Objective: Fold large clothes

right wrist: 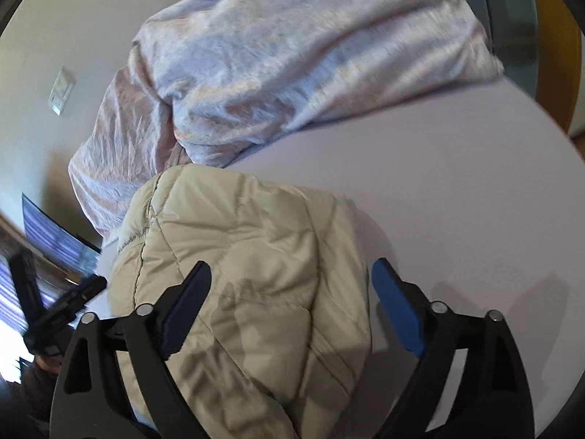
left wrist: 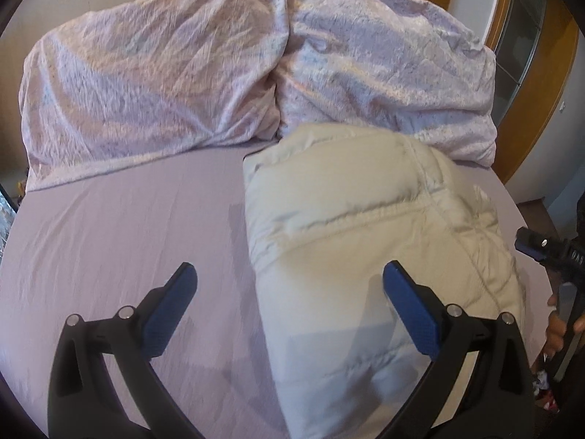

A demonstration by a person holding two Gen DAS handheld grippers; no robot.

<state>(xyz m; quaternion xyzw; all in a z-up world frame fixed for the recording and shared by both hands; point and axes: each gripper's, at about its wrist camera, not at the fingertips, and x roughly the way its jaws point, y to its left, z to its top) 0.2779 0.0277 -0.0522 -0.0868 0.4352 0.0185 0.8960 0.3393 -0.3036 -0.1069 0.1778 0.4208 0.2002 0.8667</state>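
Note:
A cream quilted puffer jacket (left wrist: pixel 365 219) lies folded into a thick bundle on the lilac bed sheet (left wrist: pixel 128 237). My left gripper (left wrist: pixel 289 274) hovers open over the bundle's left edge, one blue pad above the sheet and the other above the jacket. In the right wrist view the same jacket (right wrist: pixel 256 237) fills the lower middle. My right gripper (right wrist: pixel 291 269) stands open above it, its pads not touching the fabric. The right gripper's fingers (left wrist: pixel 530 247) show at the right edge of the left wrist view, with a hand below them.
A crumpled pale pink duvet (left wrist: pixel 164 84) is heaped across the head of the bed (right wrist: pixel 292 55), just behind the jacket. Bare sheet (right wrist: pixel 457 183) stretches to the jacket's right. A wooden frame (left wrist: pixel 530 109) stands at the right, a wall with a switch plate (right wrist: pixel 62 91) at the left.

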